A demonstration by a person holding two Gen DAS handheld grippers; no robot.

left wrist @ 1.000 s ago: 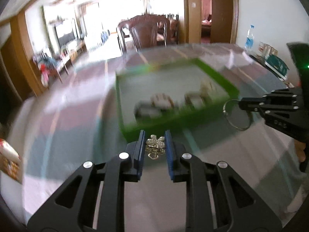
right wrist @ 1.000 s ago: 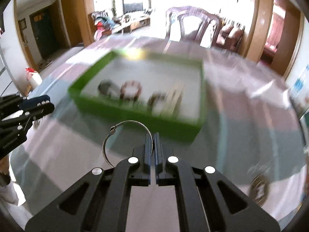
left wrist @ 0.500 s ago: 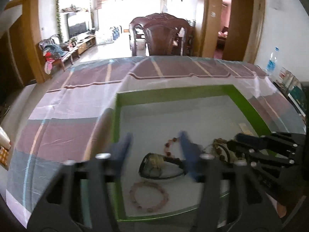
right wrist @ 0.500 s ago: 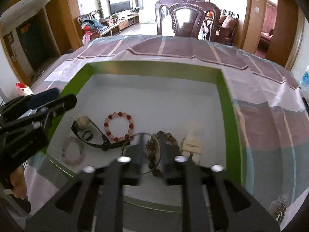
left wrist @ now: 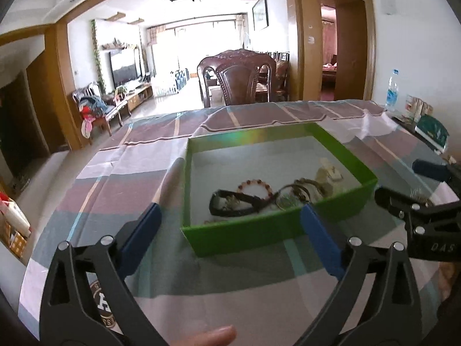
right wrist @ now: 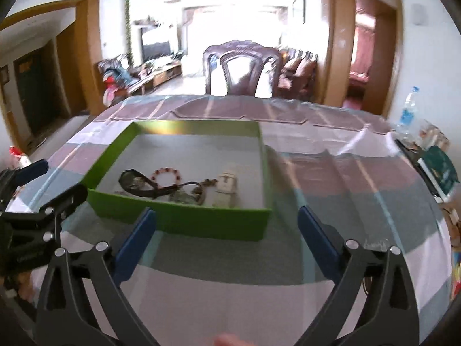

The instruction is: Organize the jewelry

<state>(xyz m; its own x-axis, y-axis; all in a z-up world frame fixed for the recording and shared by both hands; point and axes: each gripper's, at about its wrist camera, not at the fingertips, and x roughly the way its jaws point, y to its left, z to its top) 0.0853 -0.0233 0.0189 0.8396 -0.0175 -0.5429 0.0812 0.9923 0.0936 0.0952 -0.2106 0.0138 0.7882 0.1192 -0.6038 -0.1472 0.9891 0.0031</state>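
Note:
A green box (left wrist: 276, 230) with a grey floor sits on the striped tablecloth. Inside lie a black band (left wrist: 230, 204), a red bead bracelet (left wrist: 255, 186), a thin metal hoop (left wrist: 288, 196) and a cream piece (left wrist: 328, 173). My left gripper (left wrist: 230, 210) hovers just in front of the box's near wall, its jaws opening wide and holding nothing. The right gripper (right wrist: 225, 212) is beside it, also in front of the box (right wrist: 184, 222), its jaws opening and empty. Each shows in the other's view: right gripper (left wrist: 399, 181), left gripper (right wrist: 62, 177).
A carved wooden chair (left wrist: 236, 80) stands at the table's far side. A water bottle (left wrist: 392, 86) and a green book (left wrist: 432, 134) sit at the right edge. A round printed badge (left wrist: 100, 305) lies near the left gripper. A person's fingertip (left wrist: 213, 336) shows at the bottom.
The left gripper held a flower-shaped piece and the right a metal hoop. Both passed over the box, spread their jaws and drew back to its near side, empty.

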